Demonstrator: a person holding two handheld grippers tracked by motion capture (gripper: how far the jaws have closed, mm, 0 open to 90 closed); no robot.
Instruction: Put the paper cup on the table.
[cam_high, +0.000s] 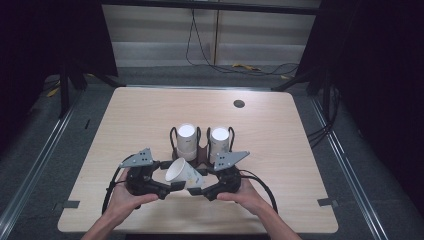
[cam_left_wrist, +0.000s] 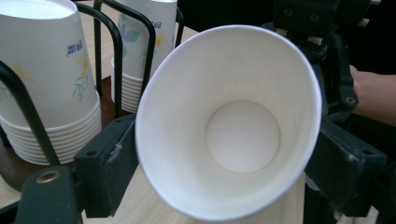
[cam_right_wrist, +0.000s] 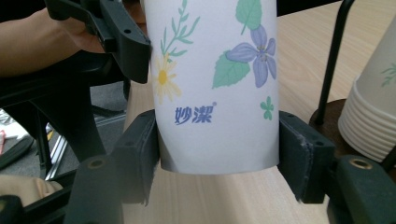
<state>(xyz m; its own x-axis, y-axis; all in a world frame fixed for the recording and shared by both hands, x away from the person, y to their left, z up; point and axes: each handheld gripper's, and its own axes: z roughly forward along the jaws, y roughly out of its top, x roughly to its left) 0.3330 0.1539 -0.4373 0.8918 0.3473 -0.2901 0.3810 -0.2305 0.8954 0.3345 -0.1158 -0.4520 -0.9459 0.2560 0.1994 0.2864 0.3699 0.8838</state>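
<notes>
Table: my light wooden table (cam_high: 150, 115)
Floor: grey, with cables (cam_high: 200, 55)
Sides: black curtains (cam_high: 380, 75)

Paper cup (cam_high: 184, 173): white, empty, printed with green leaves, purple flower, yellow daisy and blue lettering. Lies tilted on its side above table near front edge, open mouth toward person's left, base toward right. Clamped at both ends between two grippers, wide rim end in one, narrow base end in other. Sits just in front of two upside-down cup stacks in rack.
</notes>
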